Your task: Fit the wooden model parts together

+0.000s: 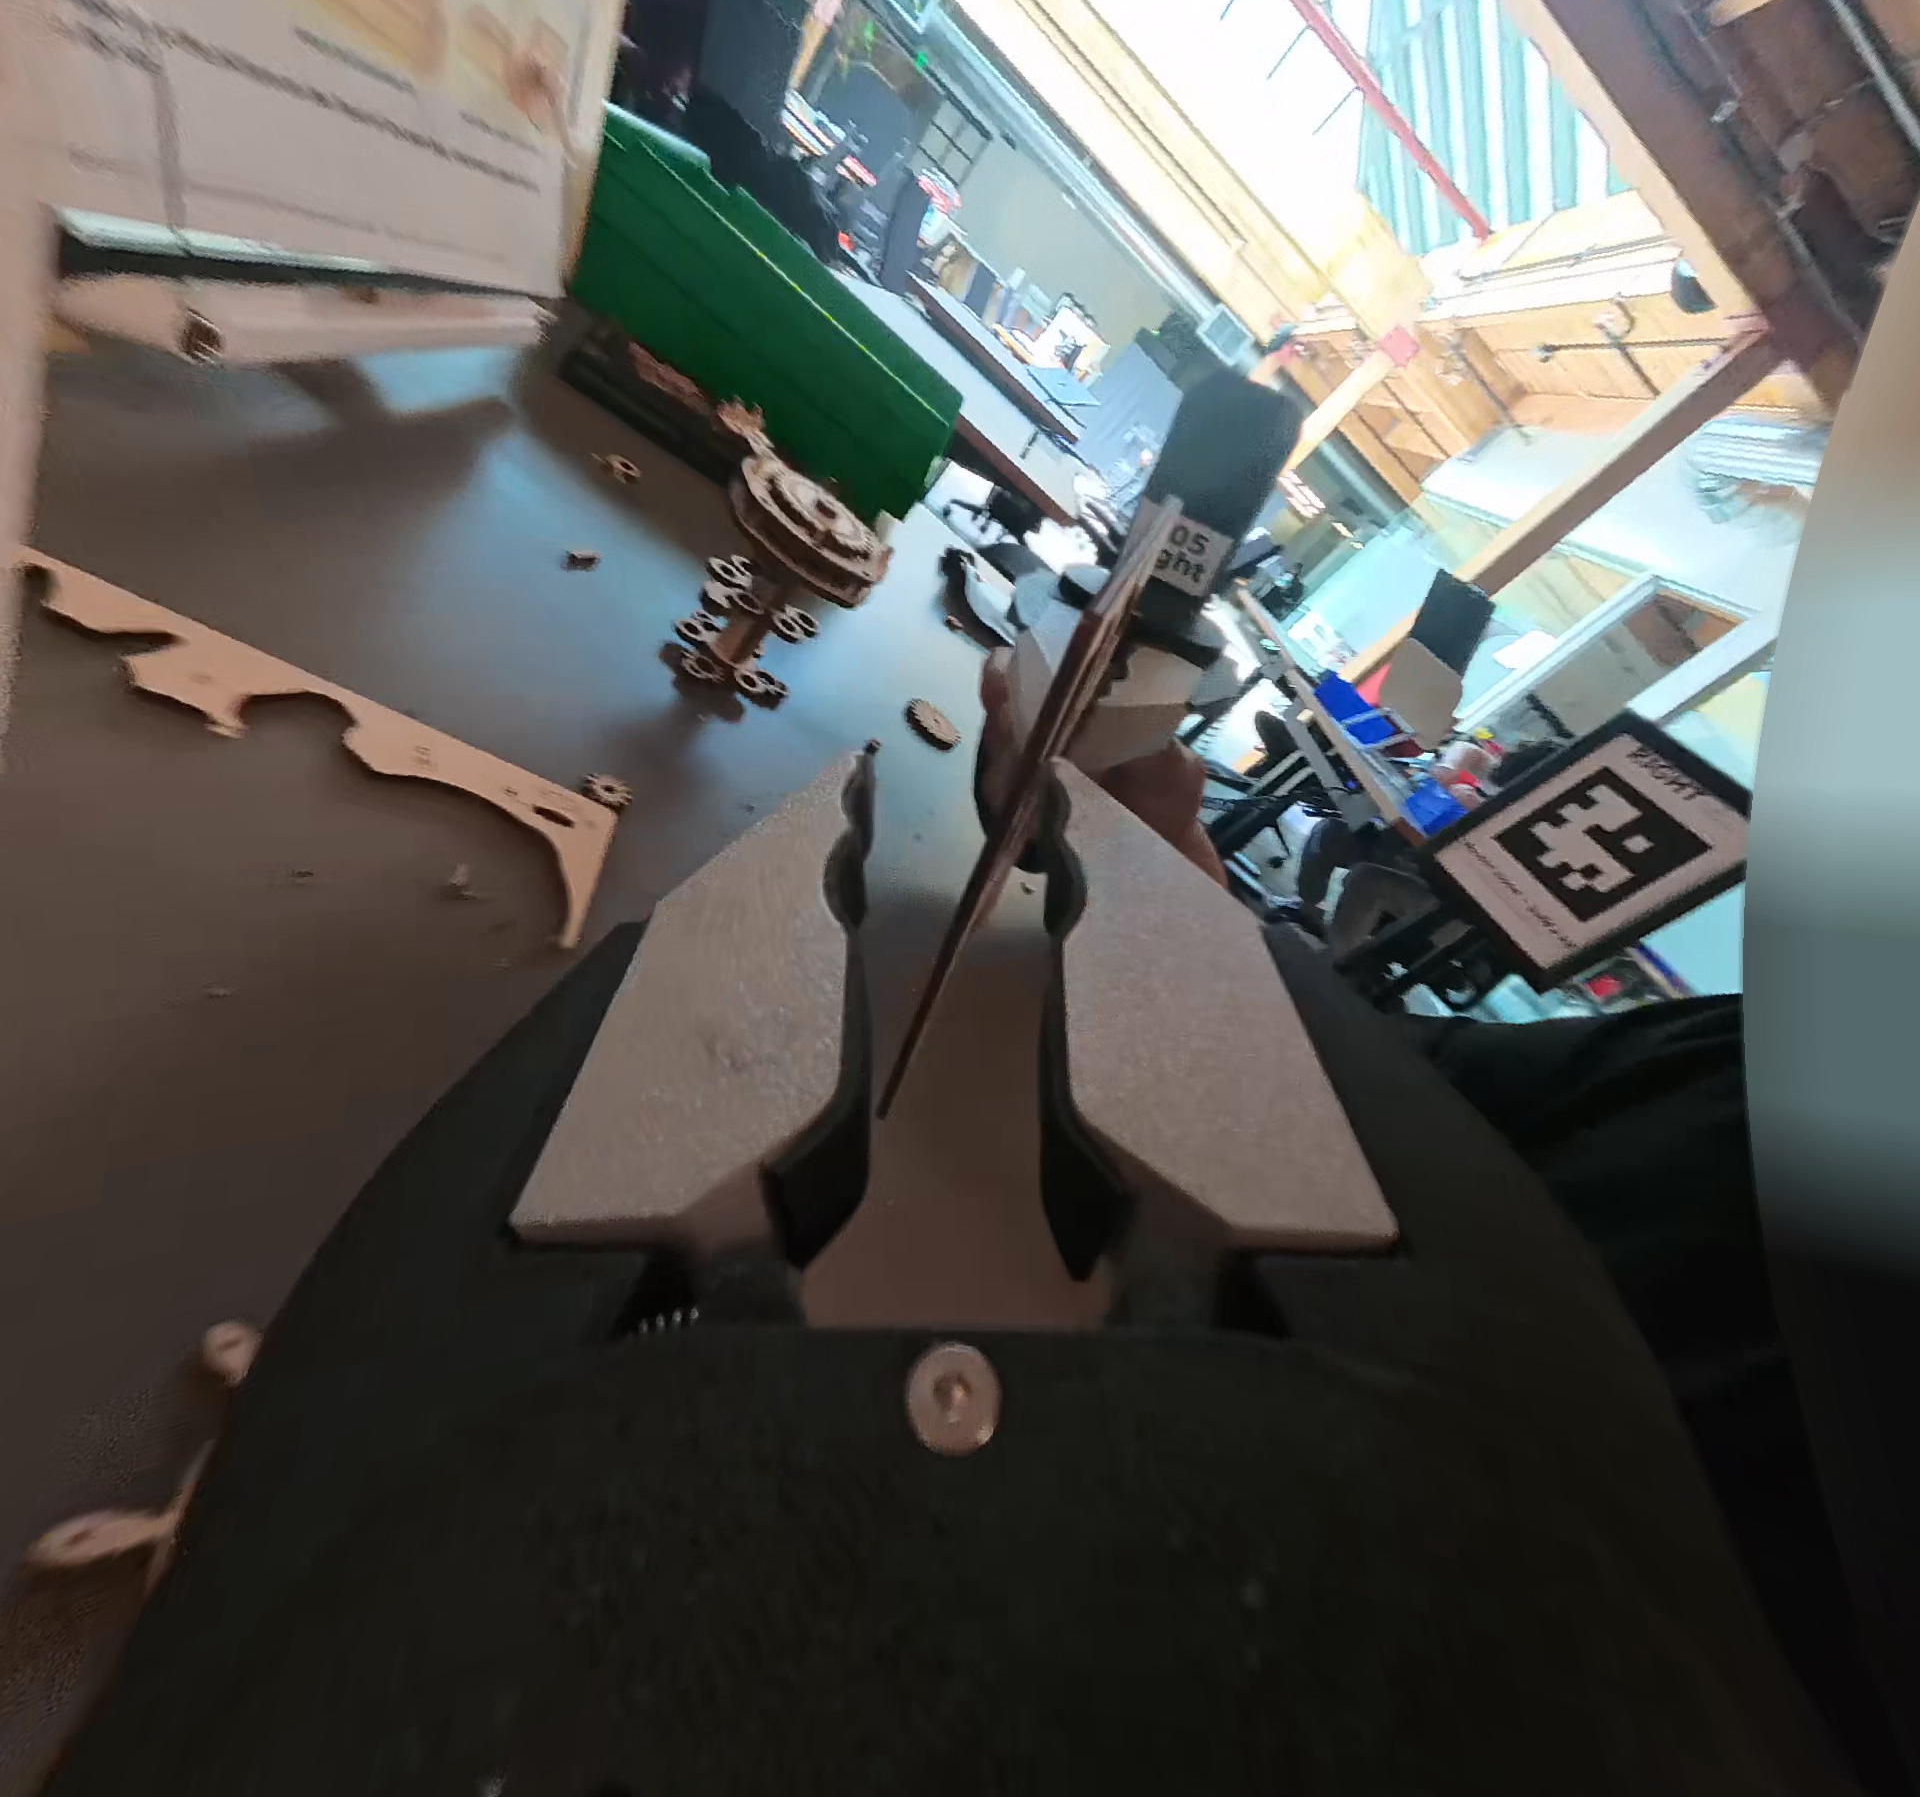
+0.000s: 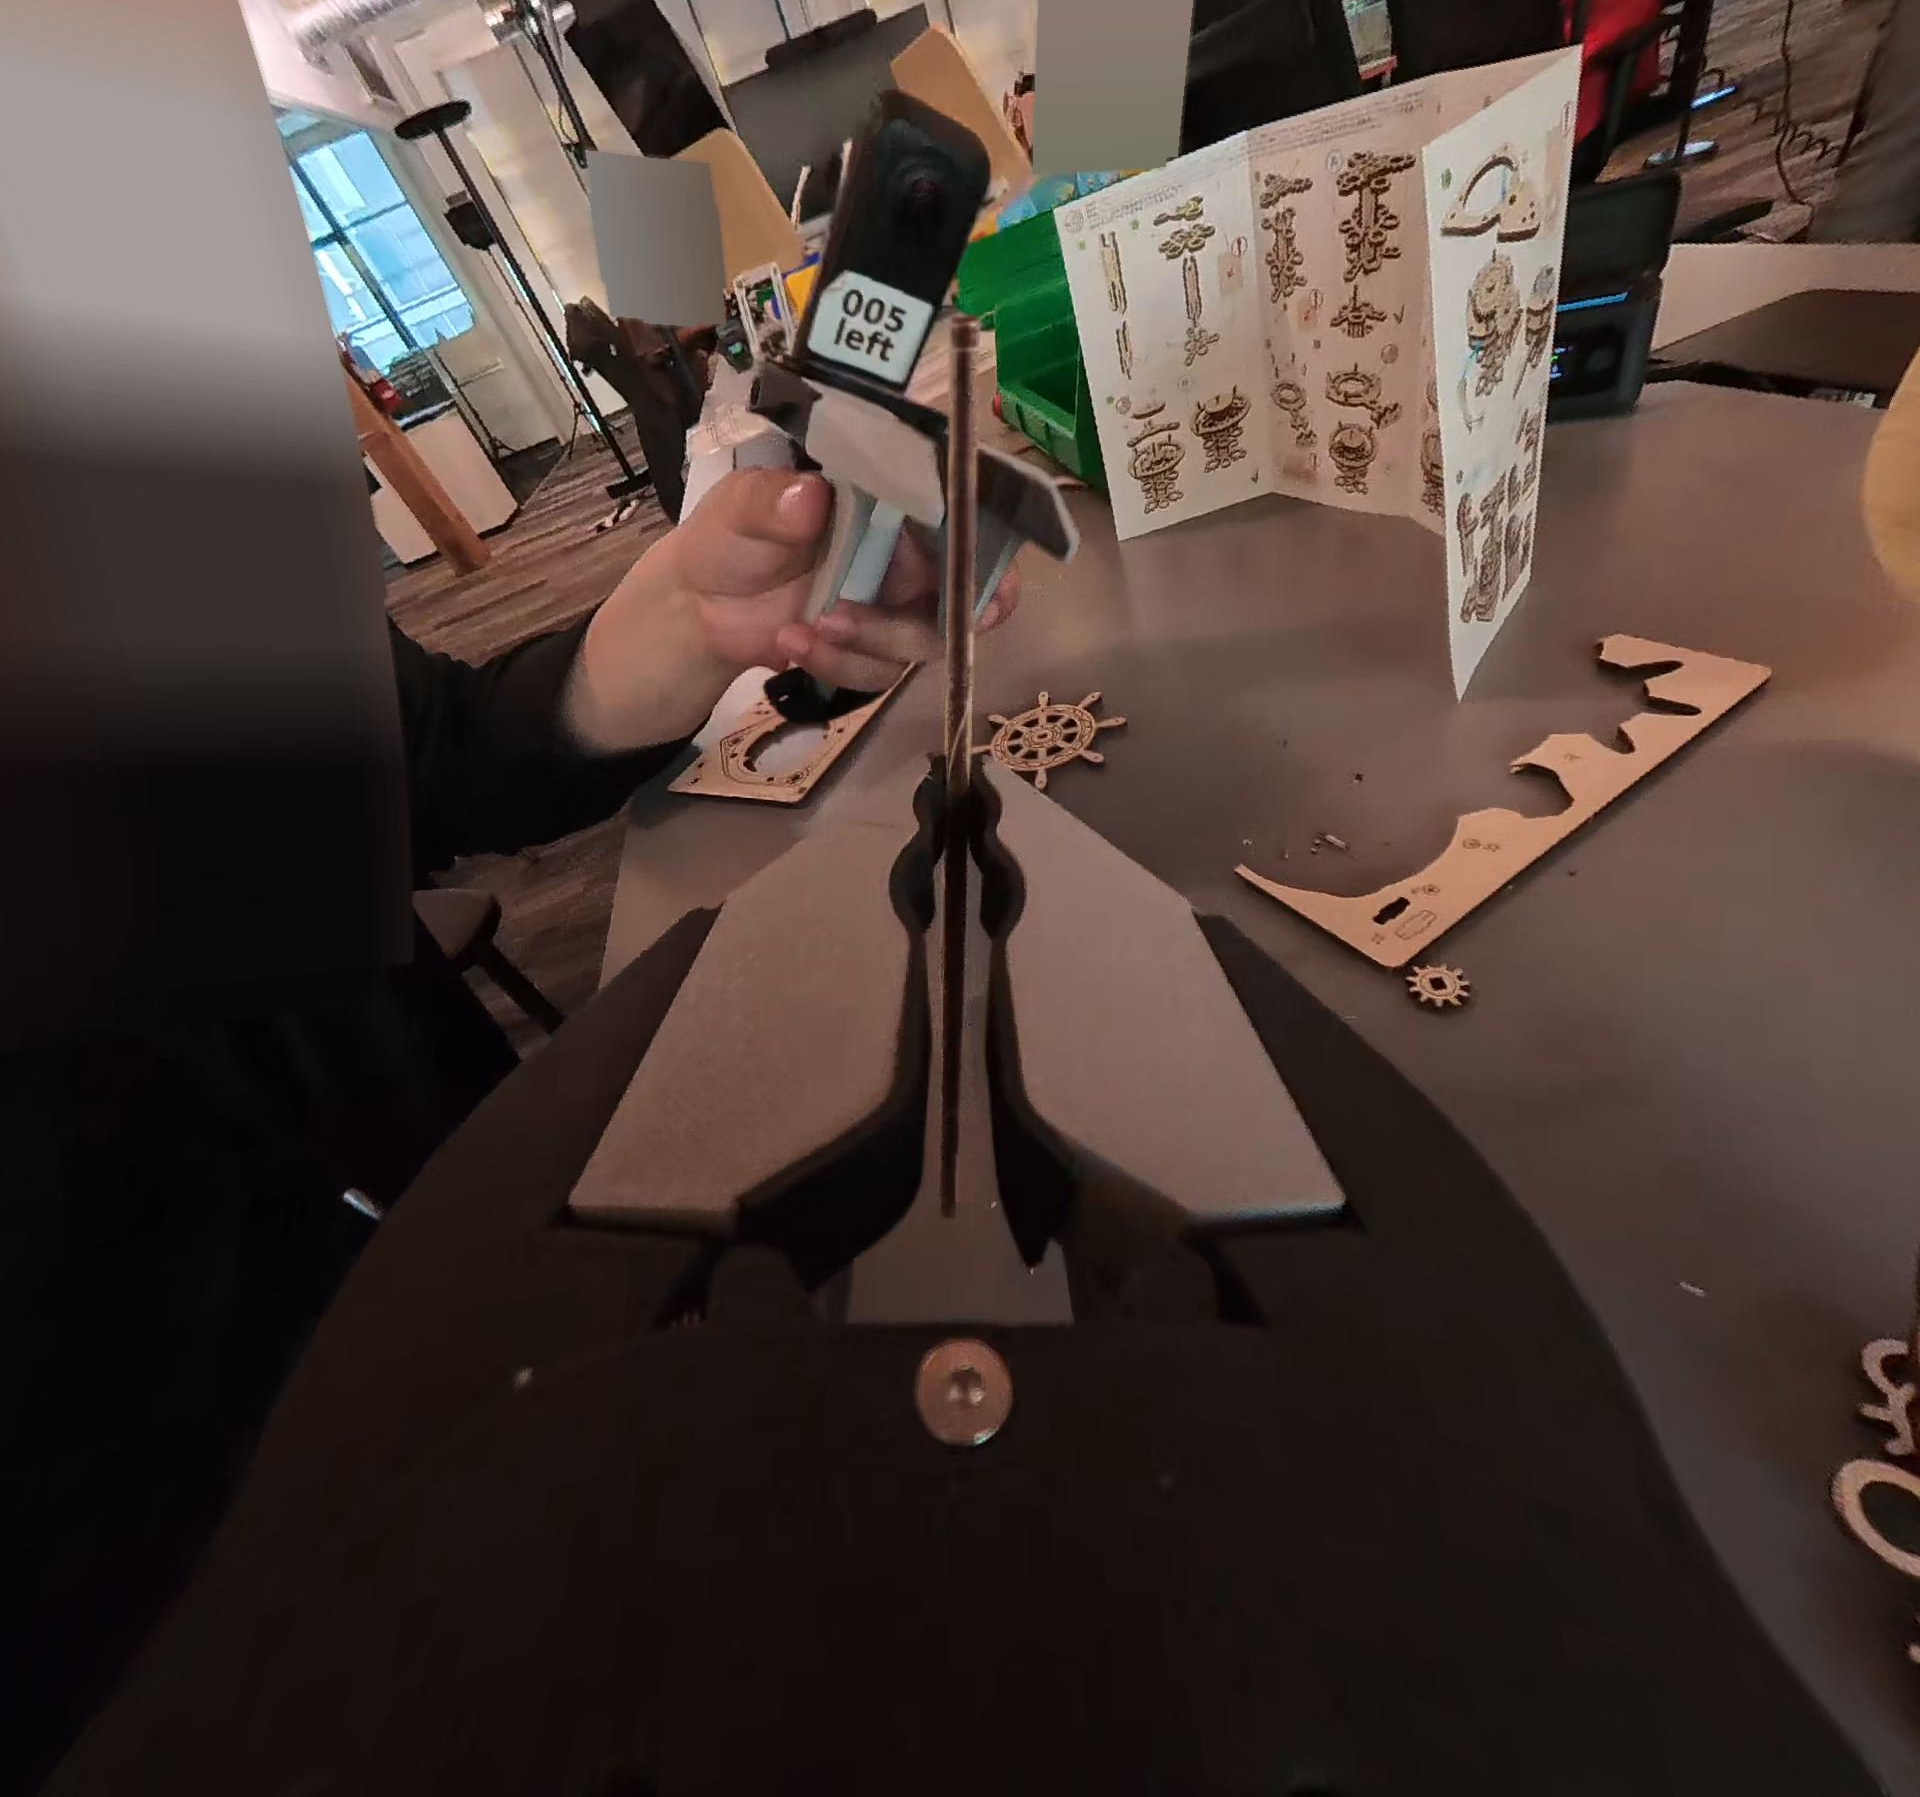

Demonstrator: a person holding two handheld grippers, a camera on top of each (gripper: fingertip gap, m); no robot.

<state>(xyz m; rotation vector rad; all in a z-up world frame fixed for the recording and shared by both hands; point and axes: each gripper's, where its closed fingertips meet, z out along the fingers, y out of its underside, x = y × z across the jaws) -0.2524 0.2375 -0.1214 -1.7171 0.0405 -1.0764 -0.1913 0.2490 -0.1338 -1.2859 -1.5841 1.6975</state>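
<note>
A thin flat wooden sheet (image 2: 958, 552) stands edge-on in the right wrist view. My right gripper (image 2: 958, 781) is shut on its lower part above the grey table (image 2: 1247, 1072). My left gripper (image 2: 951, 469), held in a hand, faces it with one finger on each side of the sheet's upper part. In the left wrist view the sheet (image 1: 961, 947) runs slantwise between the fingers of my left gripper (image 1: 956, 771), which is open, and leans on the right finger. My right gripper (image 1: 1075, 687) shows beyond, holding the sheet's far end.
A part-built round wooden model (image 1: 800, 542) and a geared spindle (image 1: 732, 635) stand mid-table. A punched-out offcut sheet (image 2: 1507, 812), a ship's wheel piece (image 2: 1049, 739), a small gear (image 2: 1439, 986) and a frame sheet (image 2: 769, 760) lie about. A folded instruction leaflet (image 2: 1330, 324) and green bins (image 2: 1029, 345) stand behind. From either gripper's tips it is about 15 centimetres to the small gear (image 2: 1439, 986).
</note>
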